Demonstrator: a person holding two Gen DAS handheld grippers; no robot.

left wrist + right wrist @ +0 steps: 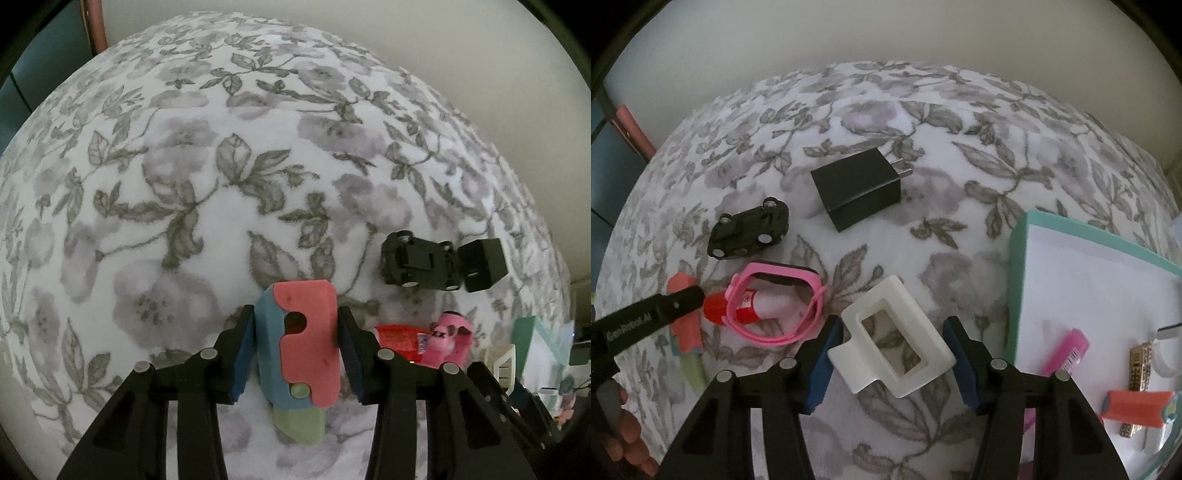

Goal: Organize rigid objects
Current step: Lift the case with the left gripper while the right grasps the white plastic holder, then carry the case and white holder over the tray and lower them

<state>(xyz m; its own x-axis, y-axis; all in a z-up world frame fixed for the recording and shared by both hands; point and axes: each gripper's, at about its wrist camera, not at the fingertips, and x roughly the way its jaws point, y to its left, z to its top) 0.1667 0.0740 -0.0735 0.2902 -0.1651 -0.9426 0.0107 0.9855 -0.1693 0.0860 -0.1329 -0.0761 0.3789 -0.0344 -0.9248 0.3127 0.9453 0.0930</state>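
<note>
Foam block [301, 345], pink, blue and green, clamped upright in left gripper [295, 350], pointed steeply down at floral cloth [221, 147]; white frame [892, 341] flat between right gripper [892, 363] pads, left pad touching, right just clear; teal-rimmed box [1021, 236] beside it, rightward.

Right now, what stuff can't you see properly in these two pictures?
- Left wrist view: the white frame is mostly hidden behind the left gripper.
- Left wrist view: the pink watch is blurred, and it covers part of the red tube.
- Right wrist view: the box is cut off by the right edge; its small items are too blurred to name.
- Right wrist view: the foam block is partly hidden by the left gripper's finger.
</note>
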